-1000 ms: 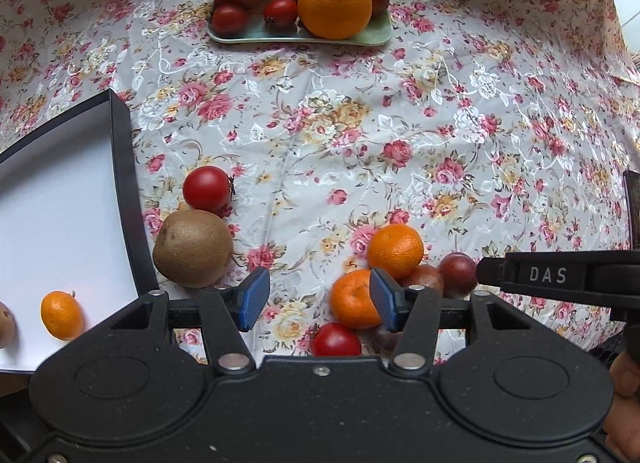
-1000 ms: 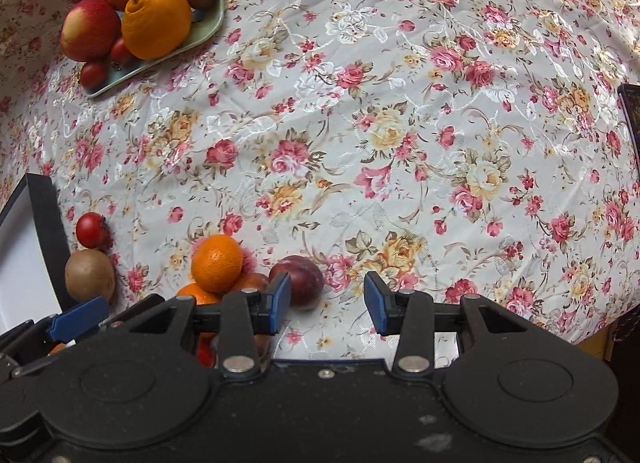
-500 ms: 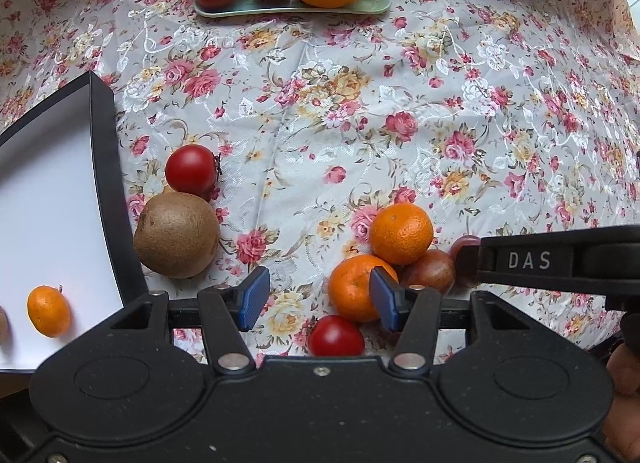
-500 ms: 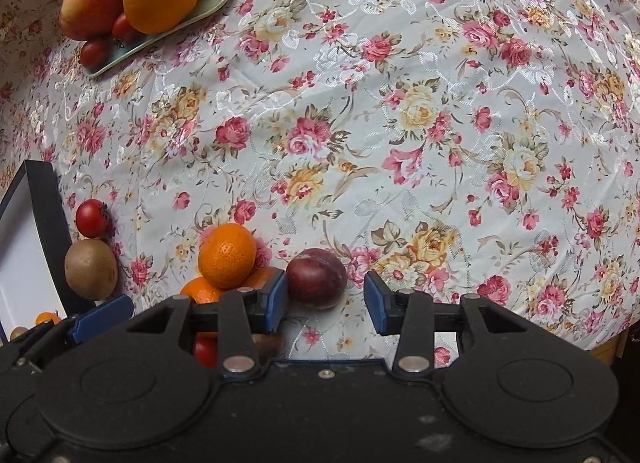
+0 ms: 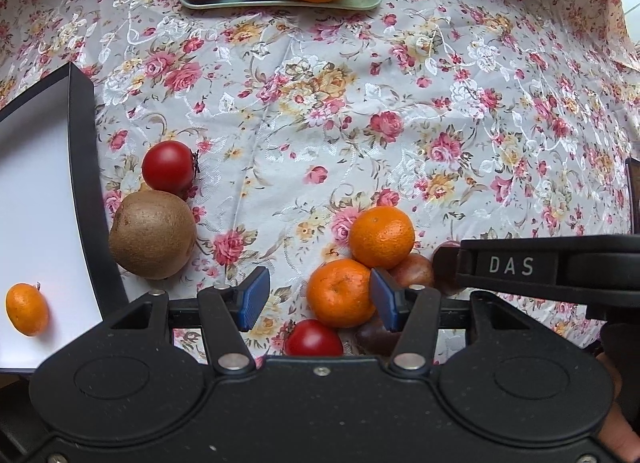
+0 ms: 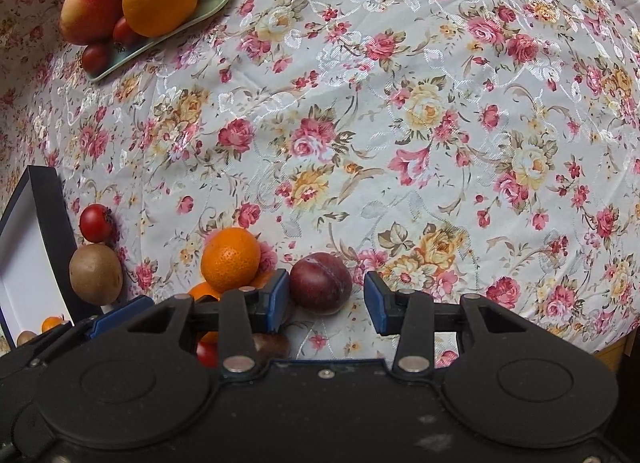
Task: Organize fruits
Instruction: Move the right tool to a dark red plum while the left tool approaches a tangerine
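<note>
- Left wrist view: broad open floral cloth (image 5: 360, 111) covers the desk between the near fruit and the far green tray (image 5: 280, 3); a black-rimmed white box (image 5: 80, 167) borders the left edge, a small mandarin (image 5: 26, 315) inside it.
- The fuzzy kiwi (image 5: 152, 233) and glossy tomato (image 5: 168, 166) lie just beside the box wall.
- The left hand-held gripper (image 5: 316, 299) is spread wide, empty, its right pad near a dimpled tangerine (image 5: 340, 291).
- Right wrist view: open cloth stretches right to the desk edge.
- The right hand-held gripper (image 6: 326, 301) is spread around a smooth dark plum (image 6: 321, 281), its left pad beside it, the right apart.
</note>
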Available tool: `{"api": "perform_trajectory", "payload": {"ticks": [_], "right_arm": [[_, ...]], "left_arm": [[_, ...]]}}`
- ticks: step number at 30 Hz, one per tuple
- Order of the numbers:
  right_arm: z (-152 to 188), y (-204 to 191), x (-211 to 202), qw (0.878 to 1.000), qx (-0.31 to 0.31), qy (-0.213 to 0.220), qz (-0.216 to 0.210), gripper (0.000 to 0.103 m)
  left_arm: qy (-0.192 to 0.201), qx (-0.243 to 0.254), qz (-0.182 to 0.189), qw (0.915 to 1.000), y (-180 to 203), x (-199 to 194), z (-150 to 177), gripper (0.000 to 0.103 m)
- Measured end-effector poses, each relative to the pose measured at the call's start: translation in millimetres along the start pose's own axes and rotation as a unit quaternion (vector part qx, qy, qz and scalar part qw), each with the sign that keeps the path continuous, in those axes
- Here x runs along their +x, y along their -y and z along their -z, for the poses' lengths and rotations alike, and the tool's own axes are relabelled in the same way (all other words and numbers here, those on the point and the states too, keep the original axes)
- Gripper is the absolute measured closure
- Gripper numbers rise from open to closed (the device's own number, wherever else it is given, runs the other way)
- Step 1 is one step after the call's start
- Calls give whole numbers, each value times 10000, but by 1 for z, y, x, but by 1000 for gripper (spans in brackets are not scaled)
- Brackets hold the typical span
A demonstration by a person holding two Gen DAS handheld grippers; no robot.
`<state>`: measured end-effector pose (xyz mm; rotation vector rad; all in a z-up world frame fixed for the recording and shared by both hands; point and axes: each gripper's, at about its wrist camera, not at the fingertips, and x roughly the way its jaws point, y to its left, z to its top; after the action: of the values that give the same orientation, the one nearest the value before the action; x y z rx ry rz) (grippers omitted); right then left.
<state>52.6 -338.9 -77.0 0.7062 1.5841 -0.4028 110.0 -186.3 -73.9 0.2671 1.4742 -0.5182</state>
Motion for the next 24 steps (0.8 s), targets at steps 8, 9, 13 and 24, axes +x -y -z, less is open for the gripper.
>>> {"api": "perform_trajectory", "payload": {"ticks": [8,9,13,24], "right_arm": [[0,21,1,9986,256,-205,-405,59],[0,22,1,9985,269,-214,-426,59],[0,25,-4,9984,296,-158,-450,59],[-1,36,-21,9987,321,109,-381,59]], "left_arm": [[24,77,111,9999,6,-3,1,44],[29,93,138,9999,7,-3,1,44],[-1,158,106,9998,11,0,1,44],[-55,117,-111,9999,13,12,3,46]]}}
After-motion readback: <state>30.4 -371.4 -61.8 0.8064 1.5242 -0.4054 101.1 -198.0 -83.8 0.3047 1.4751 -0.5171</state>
